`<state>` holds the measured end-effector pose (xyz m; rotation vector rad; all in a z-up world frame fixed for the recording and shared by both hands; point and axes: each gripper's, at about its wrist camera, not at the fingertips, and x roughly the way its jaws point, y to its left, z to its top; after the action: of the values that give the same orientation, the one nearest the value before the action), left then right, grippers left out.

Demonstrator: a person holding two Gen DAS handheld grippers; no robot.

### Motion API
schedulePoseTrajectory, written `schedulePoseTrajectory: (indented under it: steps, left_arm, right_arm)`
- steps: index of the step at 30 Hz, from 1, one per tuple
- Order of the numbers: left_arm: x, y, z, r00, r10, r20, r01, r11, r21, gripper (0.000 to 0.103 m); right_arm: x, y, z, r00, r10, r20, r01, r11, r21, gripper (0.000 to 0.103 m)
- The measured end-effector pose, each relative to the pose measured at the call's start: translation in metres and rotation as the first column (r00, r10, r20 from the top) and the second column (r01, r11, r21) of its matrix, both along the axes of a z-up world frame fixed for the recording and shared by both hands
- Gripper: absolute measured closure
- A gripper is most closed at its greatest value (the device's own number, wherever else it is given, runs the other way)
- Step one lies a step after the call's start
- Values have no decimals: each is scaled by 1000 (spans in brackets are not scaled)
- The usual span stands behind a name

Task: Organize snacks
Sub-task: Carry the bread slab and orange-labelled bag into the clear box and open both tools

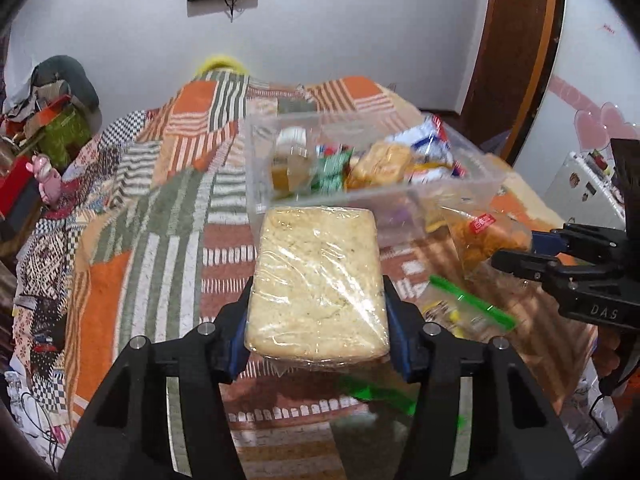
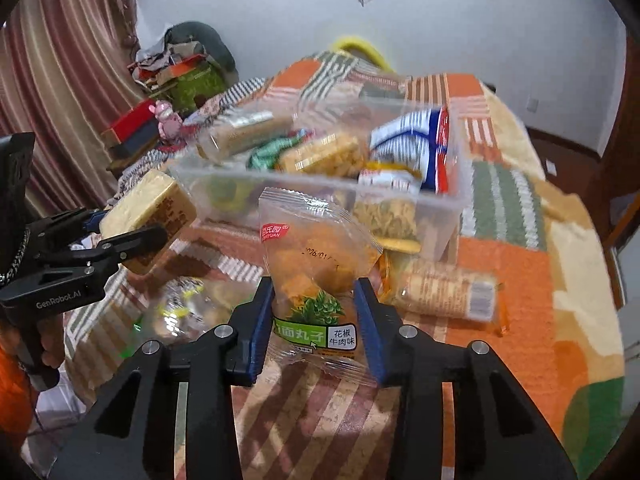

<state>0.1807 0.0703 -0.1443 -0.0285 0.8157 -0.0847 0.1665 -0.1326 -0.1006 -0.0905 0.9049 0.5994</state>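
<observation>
Patchwork bedspread [image 1: 160, 216] in orange, green and white covers the working surface, with a clear plastic bin [image 1: 440, 196] standing on it, already part-filled with packets. Left gripper [image 1: 318, 320] is clamped on a film-wrapped pale cracker block [image 1: 318, 276], held clear of the cloth just short of the bin's near wall. Right gripper [image 2: 316, 312] is closed on the lower part of an orange snack packet [image 2: 316, 256], which stands upright before the bin. A wrapped biscuit roll [image 2: 444, 292] lies on the bedspread beside the bin, and a zip bag with a green seal [image 1: 468, 304] lies between the two tools. Risk noted: both loads approach the same opening, so the tools could collide or knock the bin wall; the slippery film could let the block slide from its grip. Bin contents are blurred and cannot be itemised; the objects under the left tool are indistinct.
</observation>
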Motion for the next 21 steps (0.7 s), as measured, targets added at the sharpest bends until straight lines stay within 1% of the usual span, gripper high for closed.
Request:
schedulePoseTrajectory:
  steps: [5, 8, 11, 14, 18, 21]
  left_arm:
    - [1, -5, 25, 998, 0, 57, 1, 1000, -24, 48]
    - [8, -7, 35, 997, 6, 81, -4, 1000, -22, 48]
    - [17, -10, 43, 995, 7, 97, -4, 999, -37, 48]
    - [30, -13, 51, 993, 5, 115, 1, 999, -51, 48]
    - [46, -17, 57, 991, 7, 132, -1, 999, -43, 48]
    - [63, -19, 57, 991, 15, 132, -10, 999, -37, 48]
  right_arm:
    - [1, -8, 24, 998, -14, 62, 12, 999, 30, 66]
    - [8, -12, 38, 994, -35, 100, 31, 998, 46, 66]
    - [17, -14, 49, 989, -57, 134, 49, 997, 63, 66]
    - [27, -12, 57, 985, -70, 155, 58, 995, 78, 66]
    - [41, -6, 64, 981, -83, 175, 69, 994, 88, 66]
    - [51, -1, 65, 978, -88, 187, 74, 994, 80, 66]
